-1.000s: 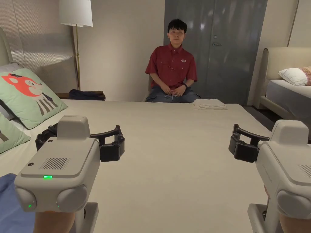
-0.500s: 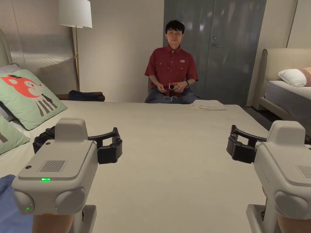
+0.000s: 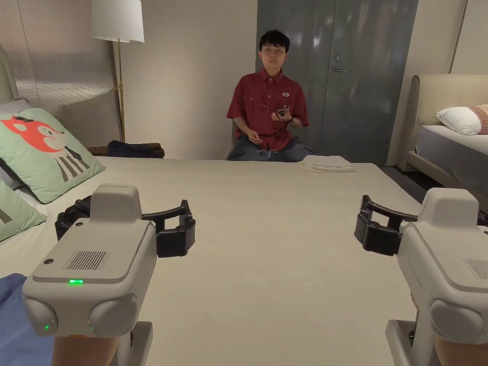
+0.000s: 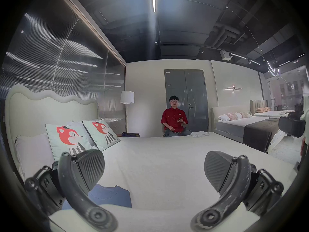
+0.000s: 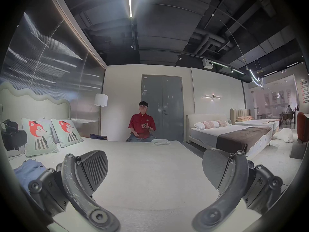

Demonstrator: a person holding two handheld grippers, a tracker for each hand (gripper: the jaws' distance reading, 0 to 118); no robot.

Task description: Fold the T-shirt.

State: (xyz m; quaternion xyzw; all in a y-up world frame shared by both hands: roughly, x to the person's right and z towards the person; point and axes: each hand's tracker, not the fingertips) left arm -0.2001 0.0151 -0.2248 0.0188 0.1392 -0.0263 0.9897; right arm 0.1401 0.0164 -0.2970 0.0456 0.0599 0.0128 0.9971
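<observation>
A blue T-shirt [image 3: 14,324] lies crumpled on the beige bed [image 3: 267,248] at its near left corner, below and left of my left gripper [image 3: 126,221]. The left gripper view has the T-shirt [image 4: 108,197] low between the wide-apart jaws of the left gripper [image 4: 153,168]. My right gripper [image 3: 429,224] hovers over the bed's right side, far from the T-shirt [image 5: 28,170]. In its own view the right gripper [image 5: 155,167] is open and holds nothing. Both grippers are level with each other above bare mattress.
A person in a red shirt [image 3: 269,114] sits at the bed's far side. A folded white cloth [image 3: 328,164] lies at the far edge. Green fox pillows [image 3: 43,152] line the left. A floor lamp [image 3: 118,28] stands behind; another bed [image 3: 452,143] is at the right.
The seated person has raised one hand with a small dark object. Both grippers have stayed almost still, open.
</observation>
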